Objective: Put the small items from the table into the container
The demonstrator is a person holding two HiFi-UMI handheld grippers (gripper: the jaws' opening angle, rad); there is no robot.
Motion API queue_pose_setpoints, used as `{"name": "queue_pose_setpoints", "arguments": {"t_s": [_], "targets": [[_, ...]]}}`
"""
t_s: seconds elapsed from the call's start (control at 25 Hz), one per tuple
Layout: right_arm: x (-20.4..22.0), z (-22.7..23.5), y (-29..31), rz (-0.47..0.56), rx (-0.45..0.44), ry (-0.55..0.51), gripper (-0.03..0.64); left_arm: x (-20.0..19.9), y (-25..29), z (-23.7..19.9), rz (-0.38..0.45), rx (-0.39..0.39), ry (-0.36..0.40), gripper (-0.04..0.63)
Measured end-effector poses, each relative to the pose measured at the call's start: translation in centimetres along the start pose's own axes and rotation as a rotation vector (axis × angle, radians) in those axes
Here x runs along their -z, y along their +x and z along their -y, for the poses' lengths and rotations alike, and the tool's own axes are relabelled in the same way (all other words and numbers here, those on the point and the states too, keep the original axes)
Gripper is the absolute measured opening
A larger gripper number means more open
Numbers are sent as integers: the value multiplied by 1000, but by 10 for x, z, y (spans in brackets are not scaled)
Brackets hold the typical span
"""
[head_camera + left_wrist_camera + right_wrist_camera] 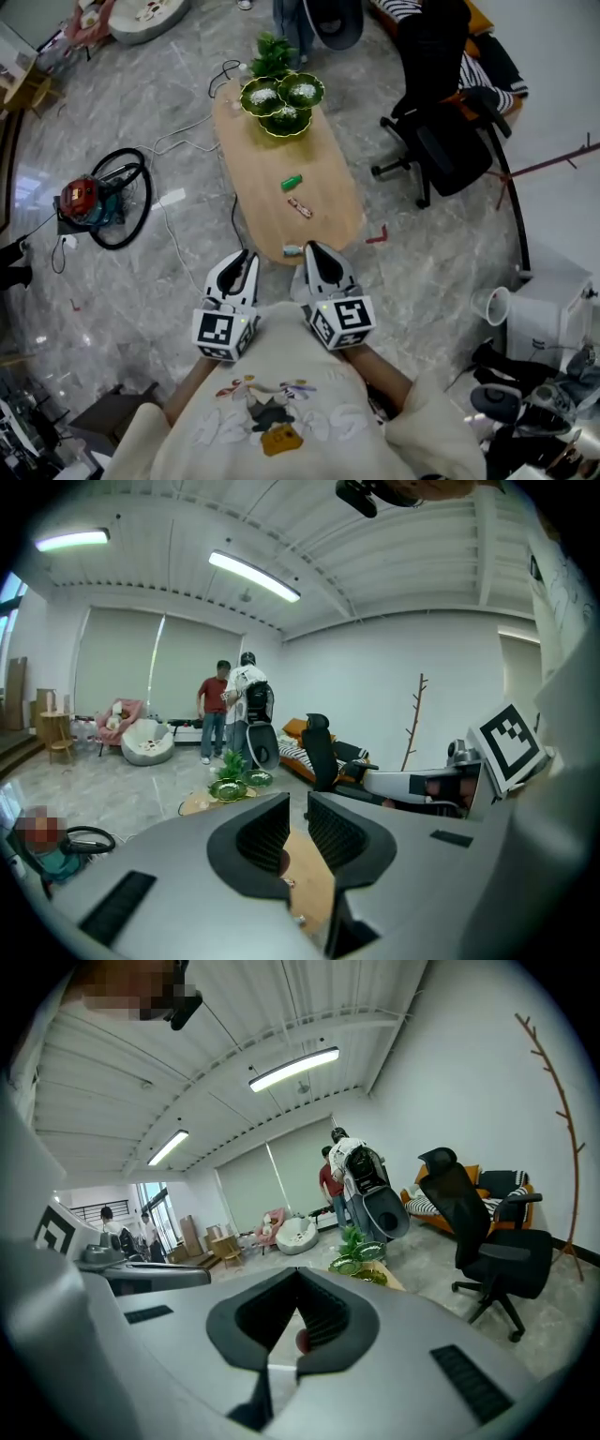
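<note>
The person holds both tools close to the chest, side by side, noses tipped a little down toward the near end of the bench (330, 192). To me that looks like a ready pose rather than a reach. The left hand-held gripper (244, 257) has its jaws a narrow slit apart, with only bare wood showing through the gap. The right hand-held gripper (314, 249) has its jaws pressed together and is empty too. I'd say nothing is picked up yet.

A small pale item (292, 250) lies at the bench's near edge, between the two tips and nearer the right one, so it seems the easiest first pick. Farther ahead lies a striped wrapped piece (299, 207), and beyond it a small green item (292, 182), both loose along the middle of the wood. Farthest out, at the far end, sits a green three-lobed dish (282, 103), which I take for the container, with a leafy plant (272, 54) just behind it. The right jaws would need to open before any grasp.
</note>
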State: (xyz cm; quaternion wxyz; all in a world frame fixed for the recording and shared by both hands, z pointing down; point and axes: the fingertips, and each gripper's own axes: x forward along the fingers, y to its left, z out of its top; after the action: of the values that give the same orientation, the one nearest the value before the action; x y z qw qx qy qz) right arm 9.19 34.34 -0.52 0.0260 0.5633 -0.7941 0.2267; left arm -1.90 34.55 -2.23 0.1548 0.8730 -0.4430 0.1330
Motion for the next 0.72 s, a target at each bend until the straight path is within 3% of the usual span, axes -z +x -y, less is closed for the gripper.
{"name": "queue_pose_setpoints", "arguments": {"t_s": [0.2, 0.48, 0.72], "targets": [[-16, 43, 25, -11, -44, 11, 3, -7, 46, -1, -27, -67, -38, 67], [-4, 70, 48, -77, -55, 65, 3, -1, 76, 0, -107, -73, -47, 67], [5, 95, 57, -85, -21, 14, 3, 6, 93, -1, -154, -58, -46, 67]]}}
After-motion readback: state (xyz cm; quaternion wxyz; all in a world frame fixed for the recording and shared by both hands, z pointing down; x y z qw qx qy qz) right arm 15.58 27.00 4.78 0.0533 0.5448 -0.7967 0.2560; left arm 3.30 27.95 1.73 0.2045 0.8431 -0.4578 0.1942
